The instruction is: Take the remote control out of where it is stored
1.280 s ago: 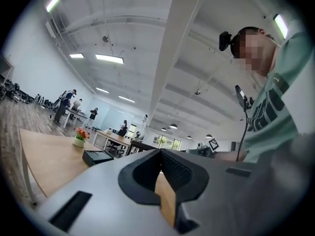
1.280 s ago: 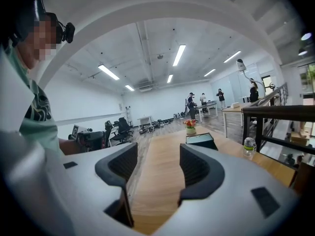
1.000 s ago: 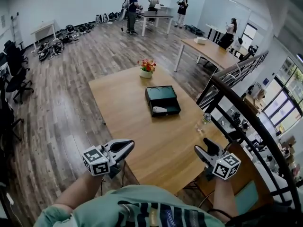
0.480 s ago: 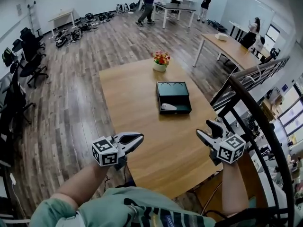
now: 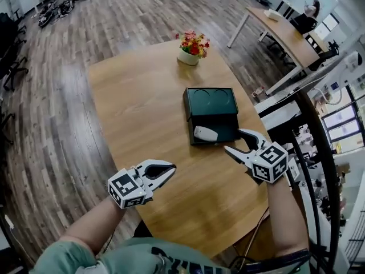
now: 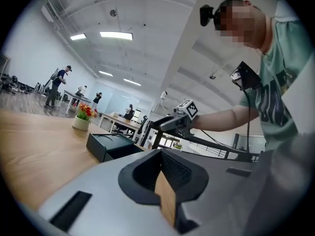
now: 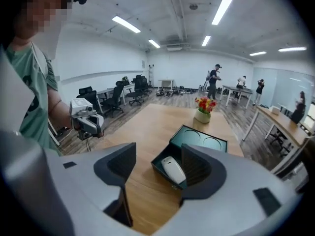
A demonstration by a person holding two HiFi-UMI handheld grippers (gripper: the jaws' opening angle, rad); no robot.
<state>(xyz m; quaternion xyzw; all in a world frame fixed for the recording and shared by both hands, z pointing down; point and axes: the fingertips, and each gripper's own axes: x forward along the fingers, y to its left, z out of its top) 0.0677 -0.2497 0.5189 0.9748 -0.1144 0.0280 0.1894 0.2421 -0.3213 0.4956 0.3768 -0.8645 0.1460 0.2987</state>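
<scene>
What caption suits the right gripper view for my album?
Open hand-held gripper frames a white remote control lying in a dark box on a table.

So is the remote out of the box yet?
No, the white remote lies inside the open dark box, and the right gripper is open and empty nearby.

White remote (image 5: pixel 205 133) in dark box (image 5: pixel 213 112)

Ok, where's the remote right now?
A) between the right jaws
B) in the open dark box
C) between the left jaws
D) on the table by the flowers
B: the white remote lies inside the dark box, and the right gripper has its jaws apart and empty.
</scene>
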